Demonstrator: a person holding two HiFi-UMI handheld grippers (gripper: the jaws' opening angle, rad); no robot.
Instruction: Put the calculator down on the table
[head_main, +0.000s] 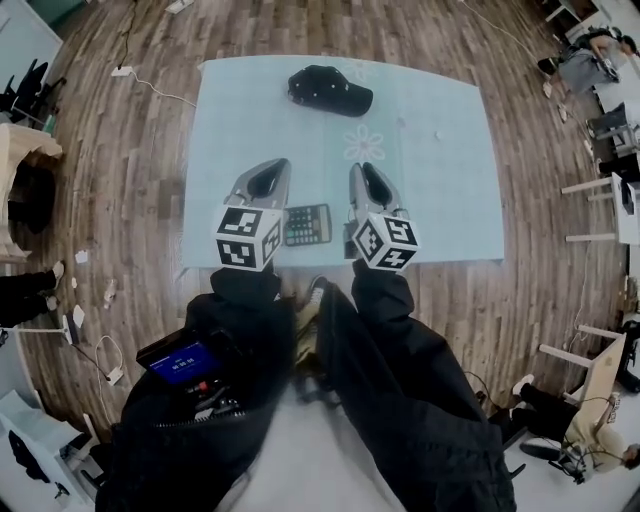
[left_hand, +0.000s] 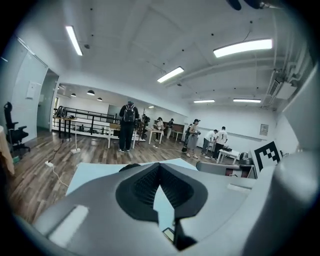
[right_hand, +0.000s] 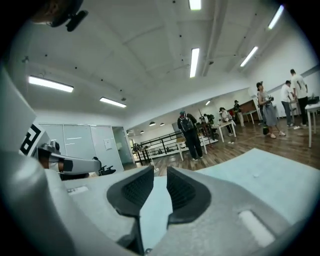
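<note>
Seen from the head view, a pale blue surface (head_main: 440, 190) stands on a wood-plank floor (head_main: 130, 170), with two hand-held grippers raised over its near edge. At left, the left gripper (head_main: 272, 168) points away from the person, its marker cube sitting just ahead of a dark sleeve (head_main: 245, 290). Its own camera shows the jaws drawn together until their tips meet, with nothing held between them (only a wedge of blue cloth shows through the gap lower down).

Between the two grippers, the calculator (head_main: 307, 224) lies flat on the surface near the front edge, keys up, apart from both sets of jaws. Farther back, near the middle of the far side, a black cap (head_main: 330, 90) rests on the cloth, well apart from the calculator.

To the right, the right gripper (head_main: 364, 172) is held roughly parallel to its partner. In the right gripper view its jaws stand a little apart, a narrow slot between the tips, and they grip nothing. Beyond them that view takes in a bare stretch of the surface and several people (right_hand: 270, 107) standing at tables across the room.
</note>
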